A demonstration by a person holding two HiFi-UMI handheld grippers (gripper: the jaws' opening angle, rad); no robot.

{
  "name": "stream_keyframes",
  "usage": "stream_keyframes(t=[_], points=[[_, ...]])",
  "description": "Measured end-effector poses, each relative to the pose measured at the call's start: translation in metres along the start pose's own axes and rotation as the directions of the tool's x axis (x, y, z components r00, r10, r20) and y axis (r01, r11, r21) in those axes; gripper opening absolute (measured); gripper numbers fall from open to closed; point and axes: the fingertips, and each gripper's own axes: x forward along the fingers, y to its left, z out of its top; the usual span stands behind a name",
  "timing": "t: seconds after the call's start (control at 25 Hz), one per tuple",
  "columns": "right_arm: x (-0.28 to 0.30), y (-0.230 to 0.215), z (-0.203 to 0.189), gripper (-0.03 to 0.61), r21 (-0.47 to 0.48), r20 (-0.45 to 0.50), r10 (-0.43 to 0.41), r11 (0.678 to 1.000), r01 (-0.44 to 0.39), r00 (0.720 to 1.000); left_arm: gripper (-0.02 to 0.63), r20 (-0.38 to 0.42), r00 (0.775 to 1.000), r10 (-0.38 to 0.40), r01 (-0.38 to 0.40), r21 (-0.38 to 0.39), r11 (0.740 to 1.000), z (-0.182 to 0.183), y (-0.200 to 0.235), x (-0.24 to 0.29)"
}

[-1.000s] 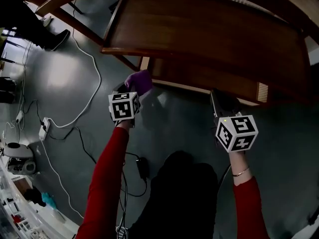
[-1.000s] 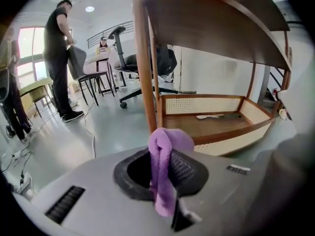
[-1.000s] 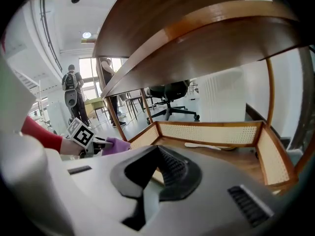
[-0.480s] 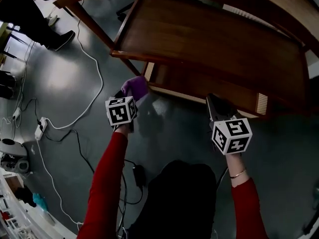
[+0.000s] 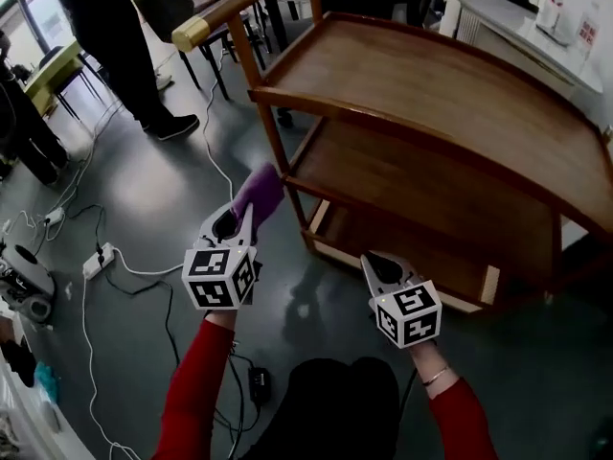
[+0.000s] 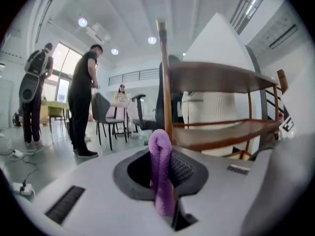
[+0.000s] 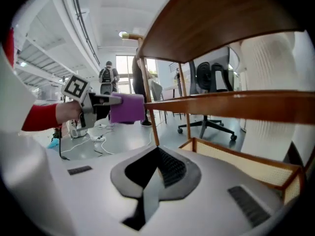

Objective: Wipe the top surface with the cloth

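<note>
Purple cloth (image 6: pixel 161 173) stands pinched between the clenched jaws of the left gripper (image 5: pixel 238 224), short of the wooden cart (image 5: pixel 433 86). Only the right gripper (image 7: pixel 153 177) view shows its own jaws closed, empty.

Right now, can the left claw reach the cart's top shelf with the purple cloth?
Probably yes. The top shelf looks bare, and nothing stands between it and the left claw gripping the purple cloth. It sits lower and must rise over the rim.
</note>
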Motion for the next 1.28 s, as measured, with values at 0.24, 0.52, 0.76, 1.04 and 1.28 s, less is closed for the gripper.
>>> stream_keyframes(t=[0.24, 0.52, 0.76, 1.04, 1.28], points=[[0.003, 0.019, 0.034, 0.011, -0.047, 0.035, 0.057, 0.997, -0.055, 0.998, 0.052, 0.361, 0.931, 0.06, -0.06, -0.011, 0.998, 0.17, 0.022, -0.049], [0.008, 0.015, 0.053, 0.011, -0.089, 0.1, 0.062, 0.995, -0.053, 0.993, 0.052, 0.525, 0.85, 0.038, -0.07, 0.042, 0.997, 0.241, -0.003, -0.053], [-0.006, 0.01, 0.042, 0.011, -0.098, 0.102, 0.035, 0.995, -0.025, 0.994, 0.052, 0.436, 0.899, 0.033, -0.059, 0.047, 0.997, 0.188, -0.013, -0.023], [-0.023, -0.004, 0.005, 0.011, -0.052, 0.064, -0.014, 0.998, 0.017, 0.998, 0.052, 0.18, 0.983, 0.02, -0.021, 0.004, 1.0, 0.03, -0.022, 0.024], [-0.038, -0.007, -0.016, 0.011, -0.022, 0.014, -0.04, 0.999, 0.04, 0.999, 0.052, -0.061, 0.998, 0.007, -0.008, -0.014, 1.0, -0.084, -0.039, 0.037]])
